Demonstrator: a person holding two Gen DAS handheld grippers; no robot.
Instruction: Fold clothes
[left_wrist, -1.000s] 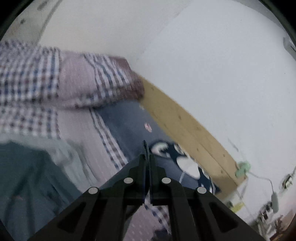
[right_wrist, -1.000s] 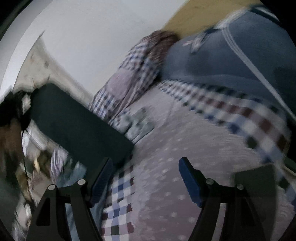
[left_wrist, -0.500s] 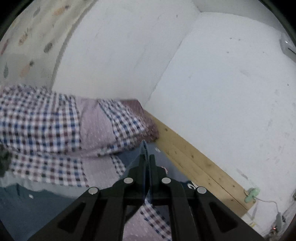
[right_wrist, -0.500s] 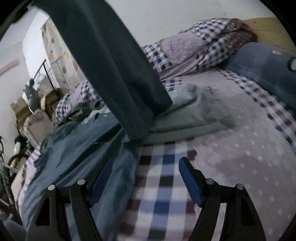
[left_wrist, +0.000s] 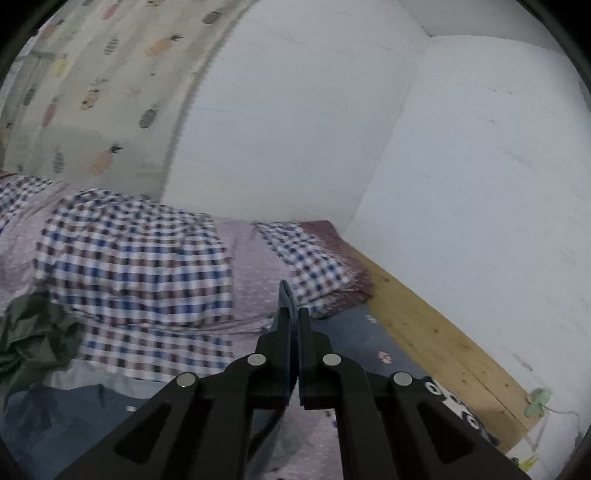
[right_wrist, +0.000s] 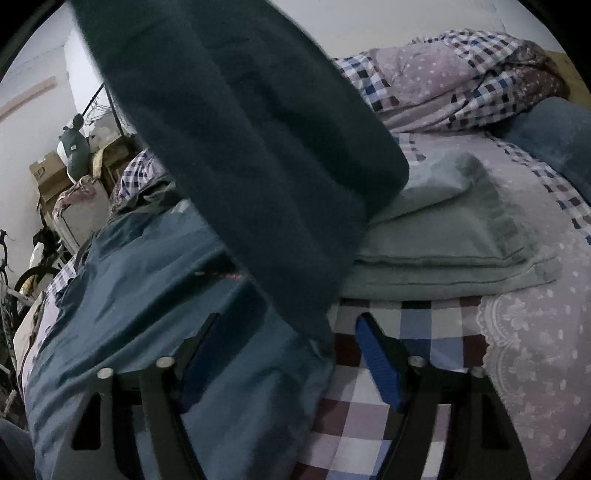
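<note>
My left gripper (left_wrist: 291, 314) is shut on a thin edge of dark blue cloth (left_wrist: 285, 295), raised above the bed and facing the wall corner. In the right wrist view a dark teal garment (right_wrist: 258, 140) hangs down in front, its lower end over the bed. More teal fabric (right_wrist: 140, 295) lies spread at the left. My right gripper (right_wrist: 288, 325) stands open just above the bedcover, the hanging garment's tip between its blue fingers (right_wrist: 380, 365) without touching them. A folded grey-green garment (right_wrist: 450, 243) lies flat behind.
A checked and dotted quilt (left_wrist: 140, 258) is bunched along the wall. A blue pillow (right_wrist: 554, 140) lies by the wooden bed frame (left_wrist: 443, 347). A crumpled dark green garment (left_wrist: 33, 339) sits at the left. Boxes and clutter (right_wrist: 55, 177) stand beyond the bed's far left.
My left gripper has risen and tilted up, still shut on the cloth edge. The right view has swung onto the bed, and the hanging teal garment now fills more of it.
</note>
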